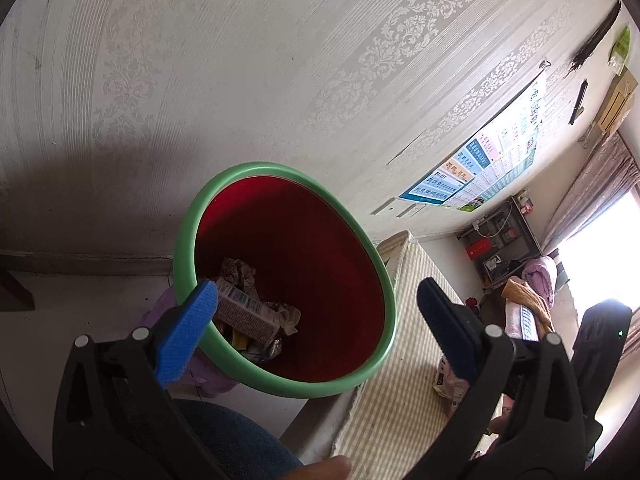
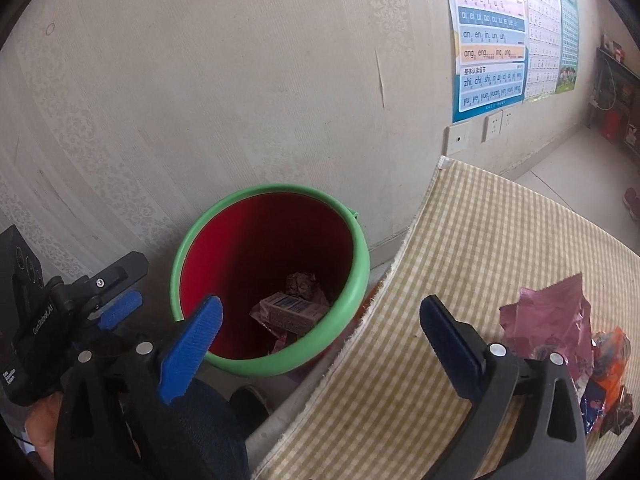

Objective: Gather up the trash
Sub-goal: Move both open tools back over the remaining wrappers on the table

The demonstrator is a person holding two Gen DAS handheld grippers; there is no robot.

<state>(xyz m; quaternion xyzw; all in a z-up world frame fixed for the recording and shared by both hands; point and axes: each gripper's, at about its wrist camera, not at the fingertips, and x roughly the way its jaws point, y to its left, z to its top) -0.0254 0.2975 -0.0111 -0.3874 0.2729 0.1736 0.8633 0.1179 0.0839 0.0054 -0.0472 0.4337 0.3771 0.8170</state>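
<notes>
A bin with a green rim (image 1: 186, 224) (image 2: 362, 276) and red inside stands on the floor against the wall, beside the table. In it lie a small carton (image 1: 245, 313) (image 2: 289, 312) and crumpled wrappers (image 1: 236, 270). My left gripper (image 1: 316, 286) hangs over the bin's mouth, open, with nothing between its blue pads. My right gripper (image 2: 323, 300) is also open and empty, above the bin's right rim and the table edge. On the checked cloth at the right lie a crumpled pink wrapper (image 2: 548, 320) and orange and blue wrappers (image 2: 608, 364). The left gripper (image 2: 120, 288) shows at the left of the right wrist view.
The table with its yellow checked cloth (image 2: 480, 248) (image 1: 400, 360) runs along the bin's right side. Posters (image 2: 490, 40) and wall sockets (image 2: 492, 126) are on the wall behind. A person's knee in blue cloth (image 1: 236, 436) and a shoe (image 2: 250, 398) are below the bin.
</notes>
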